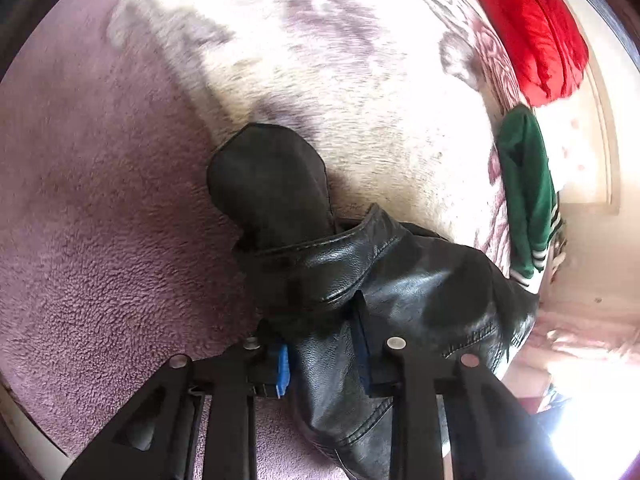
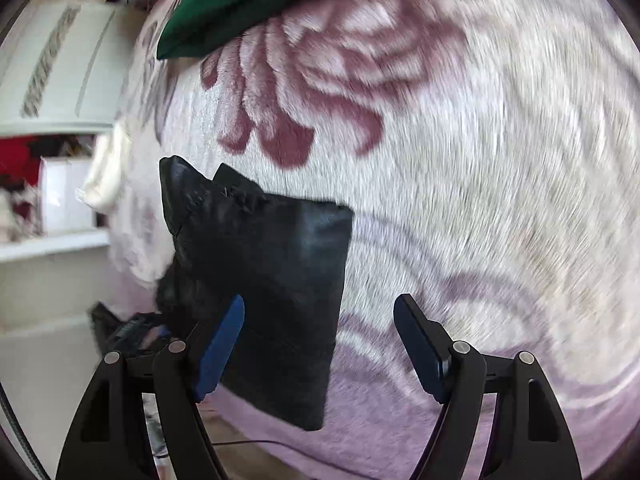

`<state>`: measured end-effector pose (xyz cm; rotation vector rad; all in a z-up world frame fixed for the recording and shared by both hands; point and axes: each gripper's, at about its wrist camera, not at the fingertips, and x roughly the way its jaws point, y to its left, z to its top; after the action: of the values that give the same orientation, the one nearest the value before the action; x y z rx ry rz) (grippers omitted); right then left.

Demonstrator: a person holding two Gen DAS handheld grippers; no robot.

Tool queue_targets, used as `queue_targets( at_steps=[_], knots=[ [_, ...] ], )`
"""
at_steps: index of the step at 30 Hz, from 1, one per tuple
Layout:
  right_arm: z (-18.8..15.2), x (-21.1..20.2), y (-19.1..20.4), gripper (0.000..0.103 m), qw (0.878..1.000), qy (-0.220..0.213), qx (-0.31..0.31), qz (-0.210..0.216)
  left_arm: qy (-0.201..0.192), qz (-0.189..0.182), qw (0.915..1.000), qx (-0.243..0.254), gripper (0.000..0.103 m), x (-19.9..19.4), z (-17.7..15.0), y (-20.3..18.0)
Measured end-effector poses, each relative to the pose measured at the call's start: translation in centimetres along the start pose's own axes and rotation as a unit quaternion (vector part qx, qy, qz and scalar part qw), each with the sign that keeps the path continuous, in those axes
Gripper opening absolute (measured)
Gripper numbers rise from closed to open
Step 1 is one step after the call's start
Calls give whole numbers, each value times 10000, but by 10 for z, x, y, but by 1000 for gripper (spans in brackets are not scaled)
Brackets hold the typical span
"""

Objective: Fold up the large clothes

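A black leather jacket (image 1: 384, 280) lies on a fuzzy white and mauve blanket (image 1: 320, 60). My left gripper (image 1: 324, 344) is shut on a fold of the jacket, with leather bunched between its blue pads. A dark sleeve (image 1: 268, 176) stretches forward from it. In the right wrist view a part of the black jacket (image 2: 272, 280) hangs or lies in front of the blanket (image 2: 480, 160). My right gripper (image 2: 320, 320) is open, its left finger (image 2: 224, 344) beside the jacket, nothing between the pads.
A green garment with white stripes (image 1: 524, 192) and a red garment (image 1: 536, 32) lie at the blanket's far edge. The green garment (image 2: 240, 0) also shows in the right wrist view. White shelves (image 2: 52, 120) stand at the left there.
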<state>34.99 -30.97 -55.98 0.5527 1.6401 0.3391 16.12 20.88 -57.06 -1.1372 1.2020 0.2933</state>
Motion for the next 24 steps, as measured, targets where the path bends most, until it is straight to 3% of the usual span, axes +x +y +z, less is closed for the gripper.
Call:
queue_targets(
  at_steps=[3, 5, 7, 9, 11, 13, 15, 18, 20, 22, 24],
  knots=[
    [-8, 29, -18, 89, 9973, 267, 155, 664, 74, -212, 9997, 19, 23, -5, -2, 4],
    [-10, 60, -28, 91, 9933, 495, 200, 1022, 120, -296, 9994, 136, 30, -11, -5, 5],
    [-9, 94, -39, 100, 9839, 735, 321, 1597, 284, -594, 9977, 128, 33, -14, -10, 9],
    [-7, 118, -42, 103, 9727, 853, 444, 2112, 528, -815, 9952, 153, 49, -9, -16, 14],
    [-3, 132, -35, 103, 9710, 859, 284, 2212, 620, -977, 9930, 216, 58, -6, -23, 17],
    [5, 139, -24, 103, 9695, 862, 255, 2282, 764, -1068, 9910, 259, 59, 6, -27, 11],
    [9, 146, -10, 103, 9711, 857, 104, 2224, 733, -954, 9920, 375, 68, 17, -28, 5],
    [14, 153, -2, 103, 9715, 831, 88, 2217, 637, -953, 9929, 326, 70, 30, -26, 2],
    [14, 154, -2, 99, 9714, 798, 237, 2222, 375, -978, 9943, 221, 70, 28, -25, -4],
    [14, 152, -4, 73, 9709, 737, 383, 2245, 52, -924, 9953, 293, 70, 21, -27, -13],
    [13, 150, -5, 64, 9651, 696, 585, 2457, -218, -970, 9943, 381, 69, 11, -26, -23]
  ],
)
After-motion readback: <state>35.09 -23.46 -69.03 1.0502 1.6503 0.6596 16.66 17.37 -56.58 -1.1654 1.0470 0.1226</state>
